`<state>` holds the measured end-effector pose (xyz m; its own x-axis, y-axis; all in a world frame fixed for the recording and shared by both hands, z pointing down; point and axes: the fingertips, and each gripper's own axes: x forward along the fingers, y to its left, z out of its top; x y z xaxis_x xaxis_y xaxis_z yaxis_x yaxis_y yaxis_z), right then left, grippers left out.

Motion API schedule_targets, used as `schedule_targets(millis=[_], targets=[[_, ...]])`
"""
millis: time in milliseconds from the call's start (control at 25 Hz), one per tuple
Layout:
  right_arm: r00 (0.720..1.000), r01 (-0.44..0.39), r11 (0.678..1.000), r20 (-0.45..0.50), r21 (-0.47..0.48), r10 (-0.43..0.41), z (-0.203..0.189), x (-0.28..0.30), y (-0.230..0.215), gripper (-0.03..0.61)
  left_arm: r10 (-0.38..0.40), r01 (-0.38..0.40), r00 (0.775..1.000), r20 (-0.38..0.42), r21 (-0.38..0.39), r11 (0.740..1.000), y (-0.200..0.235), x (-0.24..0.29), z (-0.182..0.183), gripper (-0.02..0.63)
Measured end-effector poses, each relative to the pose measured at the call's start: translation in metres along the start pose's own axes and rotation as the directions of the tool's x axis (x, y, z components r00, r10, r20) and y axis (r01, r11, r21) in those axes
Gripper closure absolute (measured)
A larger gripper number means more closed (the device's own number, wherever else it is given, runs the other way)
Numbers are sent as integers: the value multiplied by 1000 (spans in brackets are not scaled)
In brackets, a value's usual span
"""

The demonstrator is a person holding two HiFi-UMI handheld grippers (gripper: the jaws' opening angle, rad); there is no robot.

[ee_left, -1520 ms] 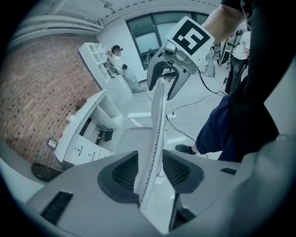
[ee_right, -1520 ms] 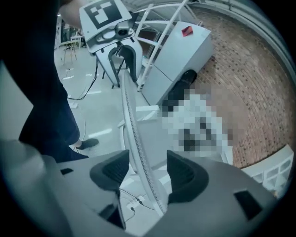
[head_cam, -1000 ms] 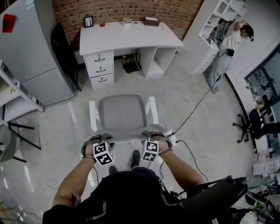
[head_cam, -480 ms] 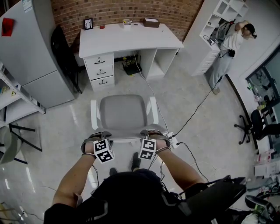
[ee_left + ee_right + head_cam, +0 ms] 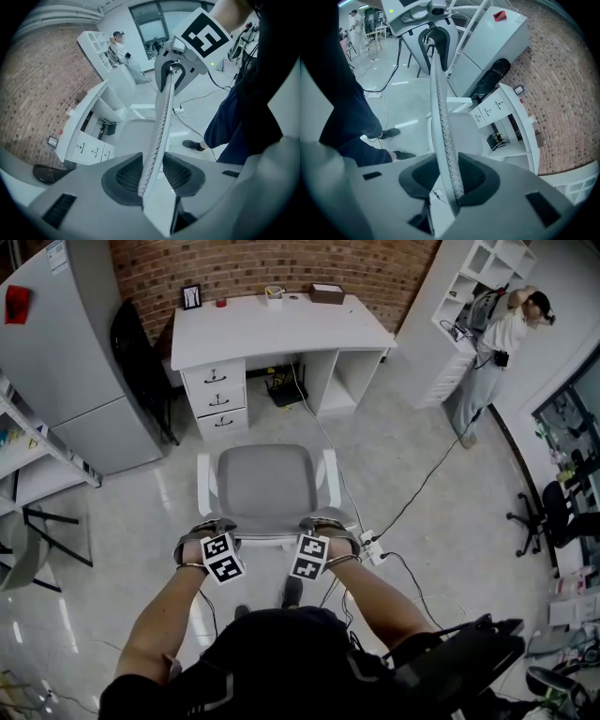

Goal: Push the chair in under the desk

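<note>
1. In the head view we look from above our own shoulders steeply down onto the chair (image 5: 267,488), with the tabletop (image 5: 281,329) farther ahead by the brick wall (image 5: 272,263).
2. The left gripper view sits right against the chair's backrest rim and faces along it to our right.
3. The right gripper view sits equally close, facing the opposite way along that rim.
4. All three share the chair seat and the tabletop.
</note>
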<state>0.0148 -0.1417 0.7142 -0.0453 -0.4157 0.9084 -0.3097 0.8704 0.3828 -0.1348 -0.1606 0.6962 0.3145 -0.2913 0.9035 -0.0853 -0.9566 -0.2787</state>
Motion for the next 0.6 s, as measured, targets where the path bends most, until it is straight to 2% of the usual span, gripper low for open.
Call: schedule_targets(millis=[160,320,600], targets=[[1000,-17,1000,-3,-1,17,-10,2,-9,457,-44,44,999,1,-23,999,-1,7,11,472],[999,-36,999,-8,-6,36,-20,3,-14,456,-19,19,1000,-15,12,1000,-4,13,21,479],[999,-53,999,1,4,53,-26,1,-17,460,-46,46,996,-78,-10,999,2,20,25,472]])
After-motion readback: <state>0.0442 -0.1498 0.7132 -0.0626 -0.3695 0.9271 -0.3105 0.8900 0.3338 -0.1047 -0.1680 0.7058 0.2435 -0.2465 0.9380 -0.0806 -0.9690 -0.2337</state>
